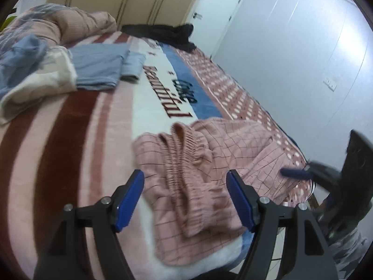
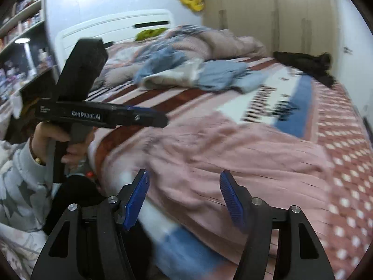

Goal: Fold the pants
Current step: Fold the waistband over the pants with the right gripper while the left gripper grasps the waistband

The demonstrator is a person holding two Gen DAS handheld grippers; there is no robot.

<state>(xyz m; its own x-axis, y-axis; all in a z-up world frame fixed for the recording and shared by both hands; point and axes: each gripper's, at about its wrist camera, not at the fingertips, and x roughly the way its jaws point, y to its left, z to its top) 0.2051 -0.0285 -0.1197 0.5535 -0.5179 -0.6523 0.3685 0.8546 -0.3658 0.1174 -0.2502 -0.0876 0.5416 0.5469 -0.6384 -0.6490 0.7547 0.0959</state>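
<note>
Pink checked pants [image 1: 205,163] lie crumpled near the front edge of the bed, elastic waistband [image 1: 184,154] bunched up toward me. My left gripper [image 1: 185,184] is open and empty, its blue pads either side of the waistband, just above the cloth. The right wrist view is blurred; the pants [image 2: 233,163] spread across its middle. My right gripper [image 2: 184,186] is open and empty above the pants' near edge. The left gripper [image 2: 149,117] also shows at the left there, held in a hand. The right gripper [image 1: 296,172] shows at the right of the left wrist view.
The bed carries a striped pink, brown, white and blue blanket [image 1: 70,151]. Folded blue-grey clothes [image 1: 100,67] and a rumpled quilt [image 1: 58,23] lie further back. A black garment [image 1: 167,35] lies at the far end. Wardrobe and door stand behind; shelves [image 2: 18,46] stand at left.
</note>
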